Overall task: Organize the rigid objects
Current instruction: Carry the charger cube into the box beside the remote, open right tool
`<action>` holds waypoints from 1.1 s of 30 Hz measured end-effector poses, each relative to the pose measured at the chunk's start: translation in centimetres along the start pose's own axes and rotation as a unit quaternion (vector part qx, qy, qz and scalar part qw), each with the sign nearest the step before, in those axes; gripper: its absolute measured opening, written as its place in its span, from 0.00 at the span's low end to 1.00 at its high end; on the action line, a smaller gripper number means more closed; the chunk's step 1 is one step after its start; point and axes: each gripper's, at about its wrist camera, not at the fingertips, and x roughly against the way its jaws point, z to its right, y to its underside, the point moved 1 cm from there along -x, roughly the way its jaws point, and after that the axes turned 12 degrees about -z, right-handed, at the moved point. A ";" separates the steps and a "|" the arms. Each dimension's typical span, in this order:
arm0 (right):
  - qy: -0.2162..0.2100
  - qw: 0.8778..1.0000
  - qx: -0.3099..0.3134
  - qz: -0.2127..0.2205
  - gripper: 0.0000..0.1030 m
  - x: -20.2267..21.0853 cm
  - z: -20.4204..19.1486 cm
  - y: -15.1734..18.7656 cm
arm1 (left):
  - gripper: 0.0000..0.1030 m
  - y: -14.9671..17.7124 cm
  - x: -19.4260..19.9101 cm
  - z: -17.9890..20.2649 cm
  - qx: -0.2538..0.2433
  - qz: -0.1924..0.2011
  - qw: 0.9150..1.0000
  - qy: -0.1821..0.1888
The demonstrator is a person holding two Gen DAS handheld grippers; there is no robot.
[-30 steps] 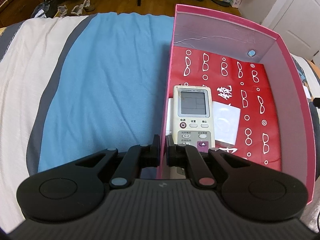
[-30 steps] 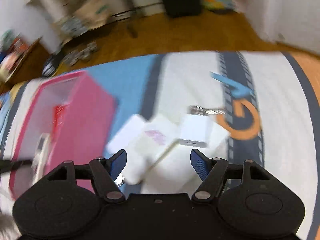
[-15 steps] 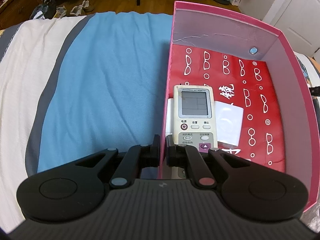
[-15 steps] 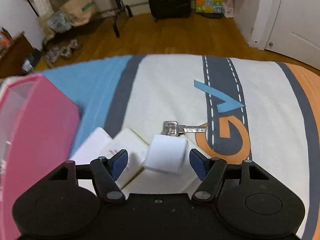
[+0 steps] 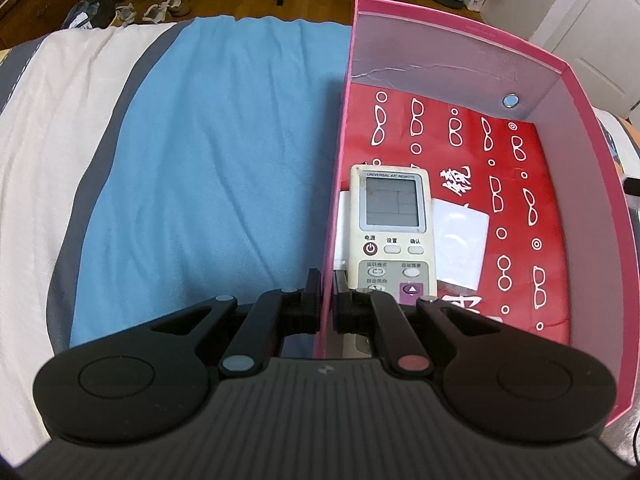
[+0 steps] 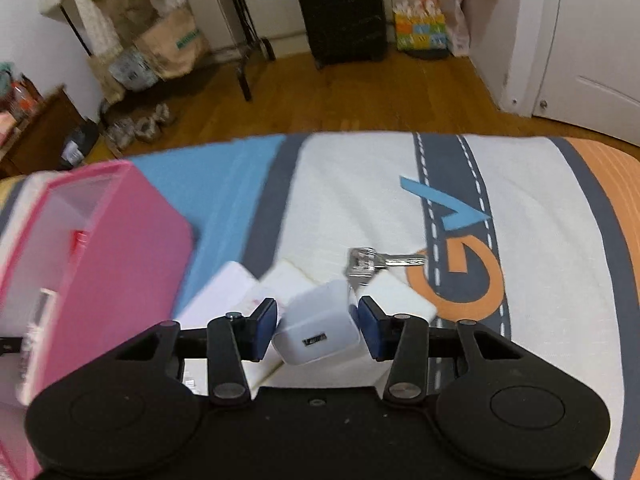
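Observation:
A pink box (image 5: 338,184) stands open on the bed, and my left gripper (image 5: 327,280) is shut on its near left wall, one finger inside and one outside. Inside lie a cream air-conditioner remote (image 5: 392,232), a white card (image 5: 462,248) and a red paper bag printed with glasses (image 5: 520,184). In the right wrist view a white USB charger (image 6: 316,328) sits tilted between the blue pads (image 6: 370,326) of my right gripper (image 6: 318,322). Its jaws are closing and both pads touch the charger's sides. A silver key (image 6: 368,262) lies just beyond it.
Flat white packets (image 6: 228,292) lie under and beside the charger, close to the pink box (image 6: 132,248) on the left. The bedcover has blue, white, grey and orange bands. Beyond the bed edge are a wooden floor, a black suitcase (image 6: 340,12) and a white door.
My right gripper has come down over the white charger and its jaws have narrowed onto it. The left gripper and the pink box have kept still.

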 end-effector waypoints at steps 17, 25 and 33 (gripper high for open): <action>-0.115 0.984 0.122 0.063 0.26 5.1 -8.7 4.8 | 0.04 0.1 -0.1 -0.4 0.011 -0.004 1.000 0.011; -0.159 0.970 0.175 0.066 0.26 7.8 -12.8 6.2 | 0.04 0.1 -0.1 -0.3 0.009 -0.003 1.000 0.009; -0.176 0.962 0.203 0.051 0.25 7.9 -17.0 6.7 | 0.04 0.1 0.0 -0.4 0.009 -0.003 1.000 0.012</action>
